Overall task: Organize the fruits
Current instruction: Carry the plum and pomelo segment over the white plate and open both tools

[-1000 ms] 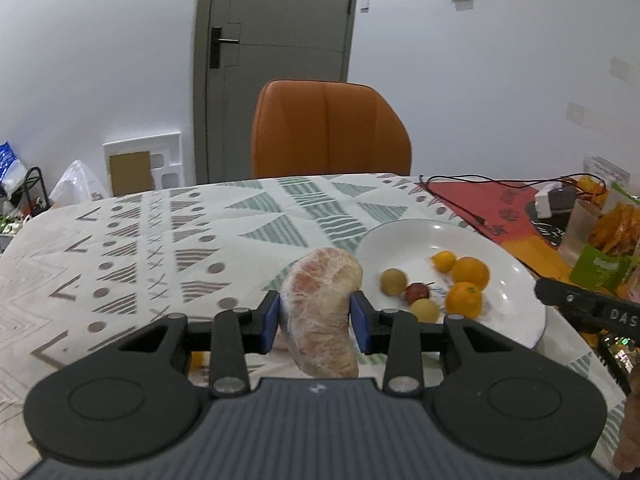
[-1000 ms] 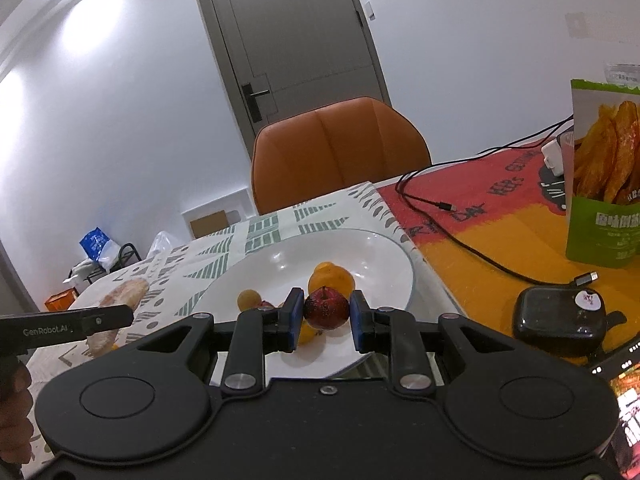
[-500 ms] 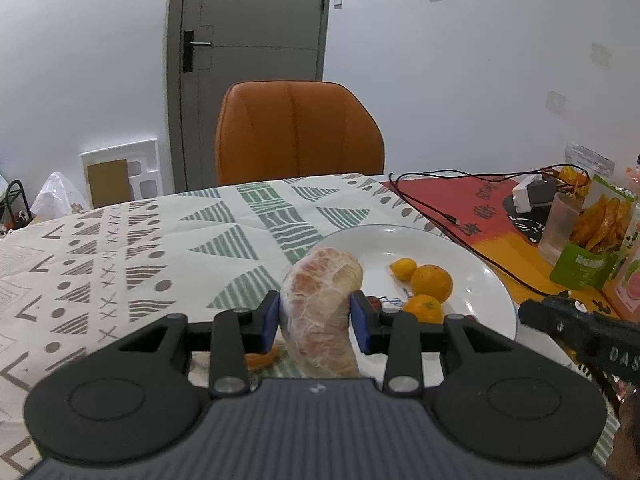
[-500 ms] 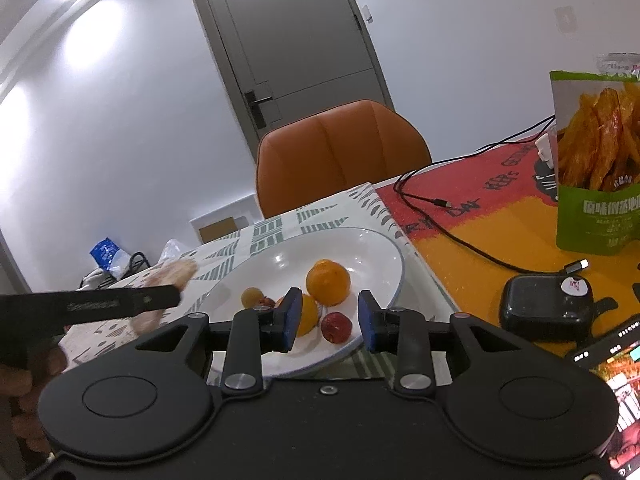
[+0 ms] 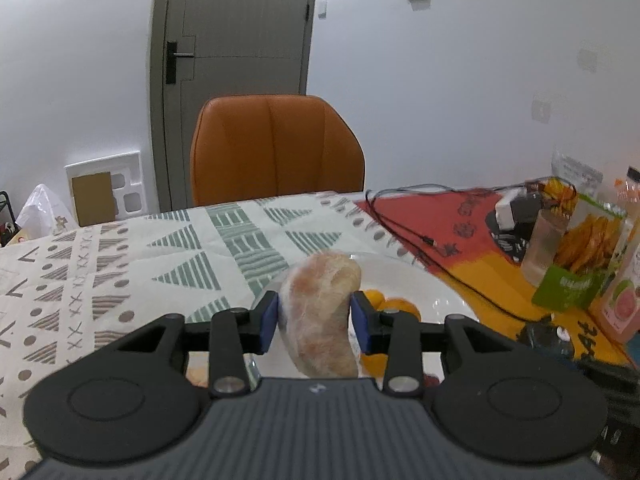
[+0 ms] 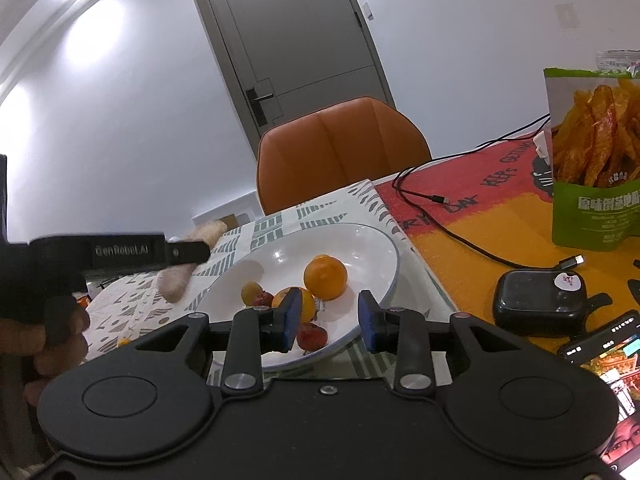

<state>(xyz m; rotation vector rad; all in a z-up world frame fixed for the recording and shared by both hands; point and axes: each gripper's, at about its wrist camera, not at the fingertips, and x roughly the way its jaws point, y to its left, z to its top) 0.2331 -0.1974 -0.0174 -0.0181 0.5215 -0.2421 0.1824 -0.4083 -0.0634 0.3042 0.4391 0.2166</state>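
Note:
My left gripper [image 5: 314, 322] is shut on a peeled pomelo segment [image 5: 322, 312], pale pink and wrapped in film, held over the near left part of the white plate [image 5: 436, 284]. Oranges [image 5: 396, 306] lie on the plate just behind the right finger. In the right wrist view my right gripper [image 6: 330, 318] stands open above the plate's [image 6: 376, 240] front rim. A small red fruit [image 6: 312, 336] lies on the plate below its left finger, with an orange [image 6: 325, 277] and other small fruits [image 6: 252, 292] behind. The left gripper's body [image 6: 120, 250] and the pomelo segment [image 6: 176, 280] show at the left.
An orange chair [image 5: 276, 148] stands behind the table. A black cable [image 5: 420, 236] crosses the red and orange cloth to the right. A green snack bag [image 6: 596, 160], a black device [image 6: 540, 304] and a phone [image 6: 608, 340] lie right of the plate. A hand [image 6: 52, 340] holds the left gripper.
My right gripper opened and let the small red fruit down onto the plate, then widened further. My left gripper carried the pomelo segment rightward over the plate.

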